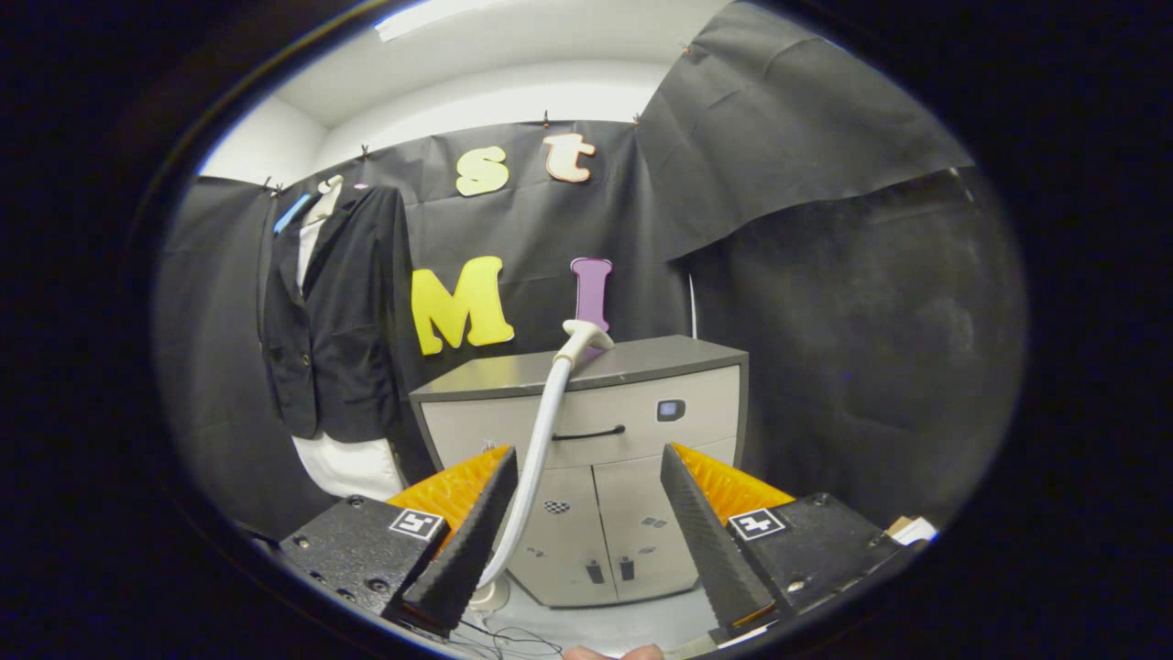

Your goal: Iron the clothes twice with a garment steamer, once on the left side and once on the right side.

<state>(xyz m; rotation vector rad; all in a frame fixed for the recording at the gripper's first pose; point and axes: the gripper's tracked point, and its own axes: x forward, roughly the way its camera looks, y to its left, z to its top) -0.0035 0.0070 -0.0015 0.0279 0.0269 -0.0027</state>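
Observation:
A dark jacket [334,321] over a white shirt [353,463] hangs on the booth wall, beyond and to the left of my fingers. The garment steamer's white hose [541,440] rises from the floor beside my left finger and curves up to its head [582,335], which rests at the top of a grey cabinet [586,431]. My gripper [586,477] stands open, its two fingers spread wide with nothing between them, the cabinet straight ahead.
The grey cabinet has a drawer with a dark handle [588,433] and two lower doors. The steamer's base [490,596] and thin cables [513,637] lie on the pale floor below my fingers. Black cloth hangs on the right.

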